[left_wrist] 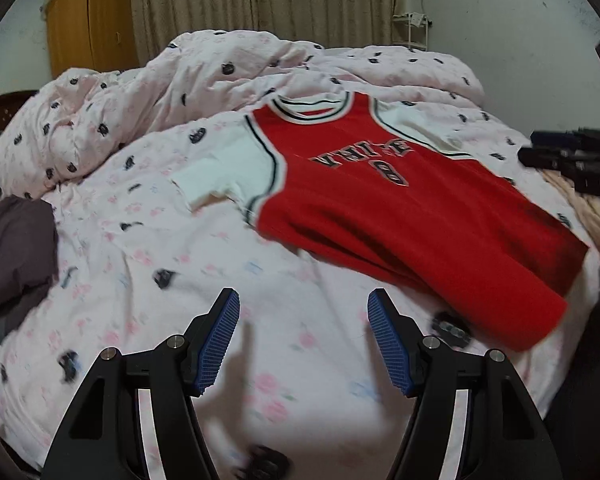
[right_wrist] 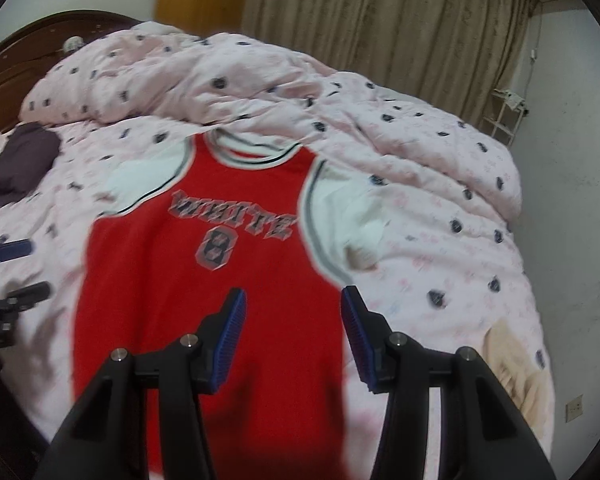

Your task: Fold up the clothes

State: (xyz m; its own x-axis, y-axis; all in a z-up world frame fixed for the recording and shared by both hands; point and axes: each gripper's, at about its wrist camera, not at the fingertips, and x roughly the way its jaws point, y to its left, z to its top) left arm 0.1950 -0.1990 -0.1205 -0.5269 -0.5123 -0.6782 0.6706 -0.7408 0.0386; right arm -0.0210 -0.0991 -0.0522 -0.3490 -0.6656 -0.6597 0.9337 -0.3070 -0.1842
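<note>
A: Hovering nearest the left wrist camera, the left tool [left_wrist: 303, 304] has its blue-padded fingers spread wide, grasping nothing, above the pink flowered quilt [left_wrist: 148, 240].

B: And the right tool [right_wrist: 293, 301]?

A: Also released, fingers apart, empty. It hangs over the lower half of the red jersey [right_wrist: 204, 304]; whether it touches the cloth, I cannot tell, since the view is blurred.

B: Where does the jersey lie?

A: Spread flat, front up, on the quilt that covers the bed, hem toward the cameras and neckline away. White sleeves stick out on both sides of the red body, and lettering with a number 8 sits on the chest. From the left wrist view it lies ahead and to the right of the left tool, well clear of its fingers.

B: Anything else on the bed?

A: A dark purple garment [left_wrist: 16, 248] sits at the left side, apart from the jersey. Beyond the jersey the quilt is bunched into a heap [left_wrist: 204, 76]. A beige blanket [right_wrist: 515, 364] shows at the right edge of the bed.

B: And behind?

A: A dark wooden headboard [right_wrist: 28, 52], a wooden wardrobe [left_wrist: 90, 24], tan curtains [left_wrist: 260, 0] and a white wall [left_wrist: 519, 32].
</note>
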